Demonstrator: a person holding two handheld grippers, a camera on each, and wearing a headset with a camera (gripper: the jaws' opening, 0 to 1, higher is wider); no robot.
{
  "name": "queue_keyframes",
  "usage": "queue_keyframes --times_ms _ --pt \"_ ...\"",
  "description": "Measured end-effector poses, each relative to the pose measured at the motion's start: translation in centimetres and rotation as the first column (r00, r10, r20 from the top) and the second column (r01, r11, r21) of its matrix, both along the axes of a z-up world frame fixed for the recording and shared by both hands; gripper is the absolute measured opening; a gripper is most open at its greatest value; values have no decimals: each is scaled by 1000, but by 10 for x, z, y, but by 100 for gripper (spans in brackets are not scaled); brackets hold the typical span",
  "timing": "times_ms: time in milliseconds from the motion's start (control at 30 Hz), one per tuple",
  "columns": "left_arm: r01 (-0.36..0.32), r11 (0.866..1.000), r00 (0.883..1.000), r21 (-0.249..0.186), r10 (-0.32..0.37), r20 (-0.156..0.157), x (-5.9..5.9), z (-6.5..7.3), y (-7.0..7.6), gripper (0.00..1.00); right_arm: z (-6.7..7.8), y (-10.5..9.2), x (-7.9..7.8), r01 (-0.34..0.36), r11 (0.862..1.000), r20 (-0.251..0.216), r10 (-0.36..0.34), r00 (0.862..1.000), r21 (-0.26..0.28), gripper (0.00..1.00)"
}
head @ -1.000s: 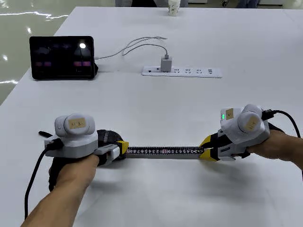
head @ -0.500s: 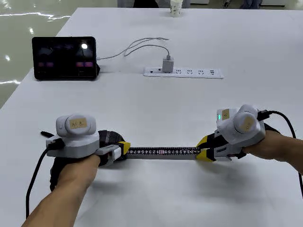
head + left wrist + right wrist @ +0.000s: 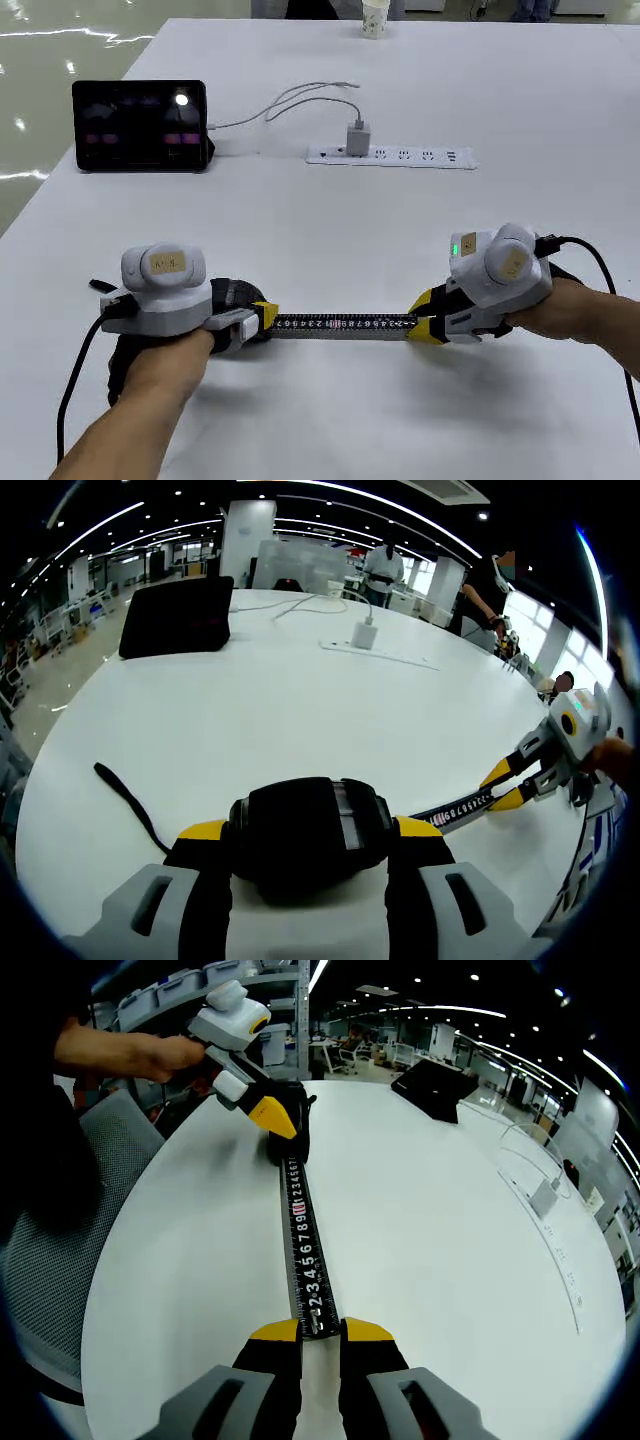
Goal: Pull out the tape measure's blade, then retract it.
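On the near part of the white table (image 3: 330,230), the tape measure is stretched between the two grippers. The left gripper (image 3: 250,312) has its jaws clamped on the black case (image 3: 308,825), one jaw on each side, and the case sits on the table top. The right gripper (image 3: 320,1338) has its jaws pressed together on the free end of the blade (image 3: 303,1250), which runs straight and low from the case; I cannot tell if it touches the table. I judge the blade is already out, so the step in hand is the return. To do it well, the right gripper should hold its pinch and travel slowly toward the case along the line of the blade, so the spring cannot snap it, while the left gripper holds the case firm, without turning.
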State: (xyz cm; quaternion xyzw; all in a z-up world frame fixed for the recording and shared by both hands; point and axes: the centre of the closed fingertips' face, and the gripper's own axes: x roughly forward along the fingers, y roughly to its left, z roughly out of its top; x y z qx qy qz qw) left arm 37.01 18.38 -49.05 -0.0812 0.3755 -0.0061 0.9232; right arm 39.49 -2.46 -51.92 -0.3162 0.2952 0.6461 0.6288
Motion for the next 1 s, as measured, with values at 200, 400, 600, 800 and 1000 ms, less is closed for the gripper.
queue_keyframes --times_ms 200,400,600,800,1000 --pt "0 1000 1000 -2 0 -2 0 0 0 57 0 5 -1 -4 1000 -2 4 1000 3 10" --pt "0 1000 1000 -4 0 -3 0 -1 1 57 0 9 -1 -8 1000 1 8 1000 5 10" --pt "0 1000 1000 -5 0 -4 0 -1 0 57 -1 14 -2 -11 1000 -4 11 1000 8 10" --pt "1 1000 1000 -6 -1 -6 0 -1 0 57 -2 21 -2 -14 1000 -5 14 1000 14 10" --pt "1 1000 1000 -8 -1 -6 -1 0 -1 57 -2 28 -4 -17 1000 -9 18 1000 21 10"
